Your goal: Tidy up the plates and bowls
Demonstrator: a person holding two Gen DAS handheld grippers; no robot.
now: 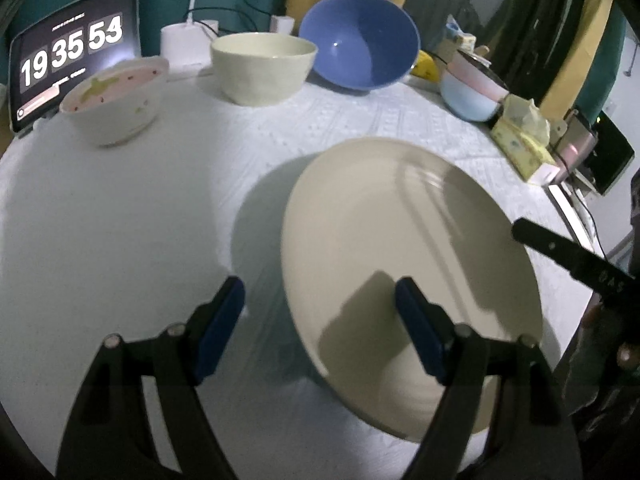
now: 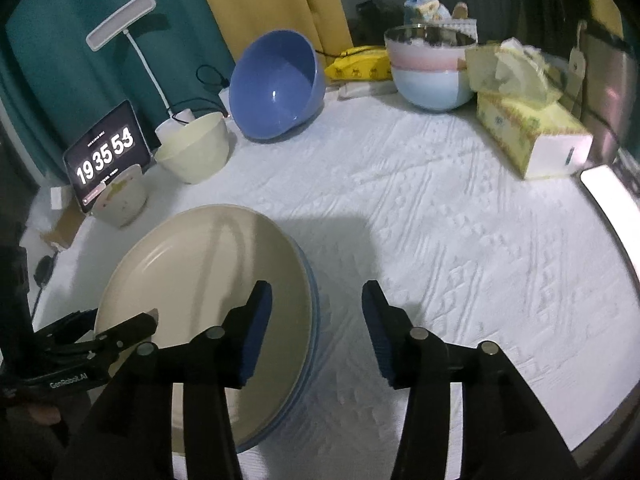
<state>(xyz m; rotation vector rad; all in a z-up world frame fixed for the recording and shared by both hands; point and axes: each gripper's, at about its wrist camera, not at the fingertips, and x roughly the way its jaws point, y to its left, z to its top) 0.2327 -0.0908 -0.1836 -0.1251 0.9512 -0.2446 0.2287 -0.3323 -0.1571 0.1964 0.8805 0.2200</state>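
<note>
A cream plate (image 1: 400, 264) (image 2: 200, 280) lies on top of a blue plate (image 2: 314, 308) on the white cloth. My left gripper (image 1: 320, 320) is open, its right finger over the plate's near rim and its left finger beside the plate. My right gripper (image 2: 316, 328) is open, its left finger over the plate's right edge. A small pink-patterned bowl (image 1: 116, 100), a cream bowl (image 1: 262, 66), a tilted blue bowl (image 1: 360, 40) and stacked pink and light blue bowls (image 1: 472, 88) (image 2: 430, 68) stand at the back.
A tablet clock (image 1: 72, 56) leans at the back left beside a white desk lamp (image 2: 132, 28). A yellow tissue box (image 2: 528, 128) stands at the right. A yellow pouch (image 2: 360, 66) lies behind the bowls. The table edge (image 2: 612, 208) runs along the right.
</note>
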